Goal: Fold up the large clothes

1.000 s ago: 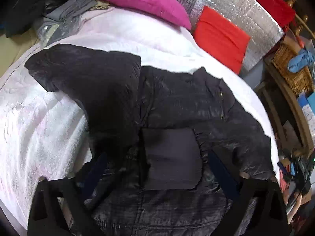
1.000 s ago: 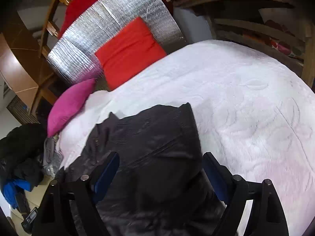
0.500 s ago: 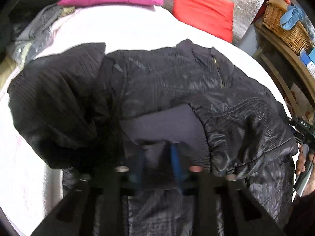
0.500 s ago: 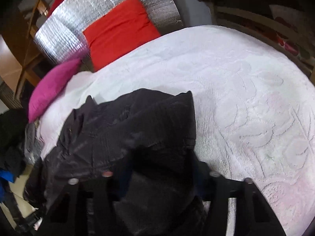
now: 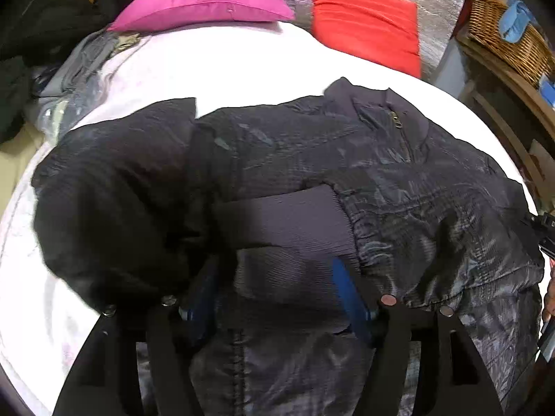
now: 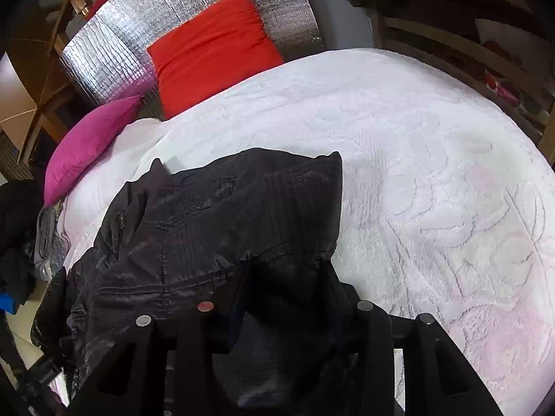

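Observation:
A large black quilted jacket (image 5: 399, 180) lies on a white bedspread (image 5: 242, 69), collar and zip toward the pillows, sleeves folded in over the body. My left gripper (image 5: 277, 277) is partly closed around a ribbed grey cuff (image 5: 295, 228) that sits between its blue fingers (image 5: 347, 291). In the right wrist view the jacket (image 6: 215, 222) fills the lower left. My right gripper (image 6: 284, 287) is closed on a bunched fold of the jacket's edge, its fingertips hidden by the cloth.
A magenta pillow (image 5: 204, 3) and a red pillow (image 5: 367, 24) lean on a silver foil panel (image 6: 138, 45) at the head of the bed. A clothes pile (image 5: 69, 69) lies at the left. A wicker basket (image 5: 506, 34) and wooden shelves stand at the right.
Both grippers went from wide open above the jacket to closed on it. The jacket's sides have been drawn inward and lifted, and the left view has moved closer.

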{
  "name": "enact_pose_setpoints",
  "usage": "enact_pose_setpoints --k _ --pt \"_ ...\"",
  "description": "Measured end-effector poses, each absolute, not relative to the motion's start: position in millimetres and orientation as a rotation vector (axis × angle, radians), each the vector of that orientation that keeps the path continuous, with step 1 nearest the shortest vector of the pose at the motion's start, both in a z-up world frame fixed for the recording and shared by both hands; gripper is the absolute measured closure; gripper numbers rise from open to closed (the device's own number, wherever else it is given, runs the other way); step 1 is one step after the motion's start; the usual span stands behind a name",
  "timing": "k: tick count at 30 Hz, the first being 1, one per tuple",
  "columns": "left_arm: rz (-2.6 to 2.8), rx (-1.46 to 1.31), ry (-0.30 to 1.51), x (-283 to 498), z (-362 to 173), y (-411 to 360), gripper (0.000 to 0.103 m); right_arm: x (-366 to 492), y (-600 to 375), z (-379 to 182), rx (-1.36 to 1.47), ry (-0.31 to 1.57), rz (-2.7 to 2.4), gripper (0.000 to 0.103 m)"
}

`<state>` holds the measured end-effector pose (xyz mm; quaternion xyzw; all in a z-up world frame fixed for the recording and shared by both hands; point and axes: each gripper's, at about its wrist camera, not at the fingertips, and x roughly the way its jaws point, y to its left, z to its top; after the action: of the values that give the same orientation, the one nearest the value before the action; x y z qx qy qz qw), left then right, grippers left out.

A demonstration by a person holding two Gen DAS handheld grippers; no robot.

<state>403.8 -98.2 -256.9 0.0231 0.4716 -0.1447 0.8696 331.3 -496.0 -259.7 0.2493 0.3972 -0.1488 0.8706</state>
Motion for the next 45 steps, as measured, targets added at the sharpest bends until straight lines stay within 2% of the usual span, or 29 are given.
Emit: enact_pose_setpoints --k 1,3,6,12,15,19,20,21,22,23,24,29,31,33,37,41,45 --pt "-0.323 0.035 0.978 403.7 -255.8 -98.1 0.048 331.2 -495.7 -259.5 0.523 0.831 -0.312 0.058" --pt "-0.316 0.025 0.941 403.4 -250.3 -95.8 0.092 331.2 -494.6 -259.4 0.52 0.833 -0.311 0.058" --pt "-0.3 0.012 0.862 400.9 -235.7 -91.6 0.093 330.3 -493.2 -258.9 0.511 0.833 -0.308 0.058" --pt "-0.173 0.136 0.626 386.9 -191.6 -81.8 0.093 324.0 -489.1 -249.2 0.533 0.81 -0.278 0.058" --pt "-0.15 0.155 0.704 402.6 -204.9 -72.3 0.093 322.7 -480.9 -242.7 0.52 0.806 -0.262 0.058" --pt "-0.161 0.134 0.863 419.7 -231.0 -70.8 0.087 319.2 -473.5 -230.5 0.477 0.803 -0.279 0.056" --pt "-0.166 0.141 0.866 419.4 -231.7 -71.8 0.079 317.0 -474.6 -227.0 0.482 0.797 -0.286 0.049" --pt "-0.176 0.142 0.859 417.2 -230.3 -71.9 0.067 312.7 -477.2 -222.5 0.498 0.781 -0.294 0.043" --pt "-0.188 0.134 0.847 414.2 -227.6 -70.8 0.062 309.2 -479.6 -219.5 0.516 0.763 -0.297 0.039" --pt "-0.199 0.126 0.837 412.9 -225.3 -72.2 0.056 306.1 -481.2 -217.5 0.532 0.749 -0.295 0.031" --pt "-0.209 0.121 0.827 411.1 -224.7 -73.8 0.055 301.7 -484.6 -215.0 0.563 0.724 -0.292 0.025" --pt "-0.189 0.15 0.848 408.9 -232.2 -74.5 0.054 305.6 -468.4 -214.2 0.504 0.74 -0.246 0.026" --pt "-0.184 0.168 0.858 414.7 -238.0 -80.8 0.054 308.2 -452.2 -210.7 0.424 0.73 -0.232 0.03" --pt "-0.181 0.2 0.857 413.2 -241.2 -85.9 0.054 311.5 -435.3 -207.9 0.36 0.733 -0.185 0.043" --pt "-0.185 0.222 0.867 413.0 -246.3 -90.8 0.054 319.9 -412.9 -221.4 0.305 0.831 -0.104 0.05" --pt "-0.174 0.223 0.882 414.3 -247.8 -89.6 0.054 331.3 -395.2 -253.1 0.232 1.021 -0.059 0.05" --pt "-0.174 0.259 0.89 410.8 -248.0 -94.2 0.054 327.4 -392.3 -253.1 0.221 1.031 -0.048 0.05"
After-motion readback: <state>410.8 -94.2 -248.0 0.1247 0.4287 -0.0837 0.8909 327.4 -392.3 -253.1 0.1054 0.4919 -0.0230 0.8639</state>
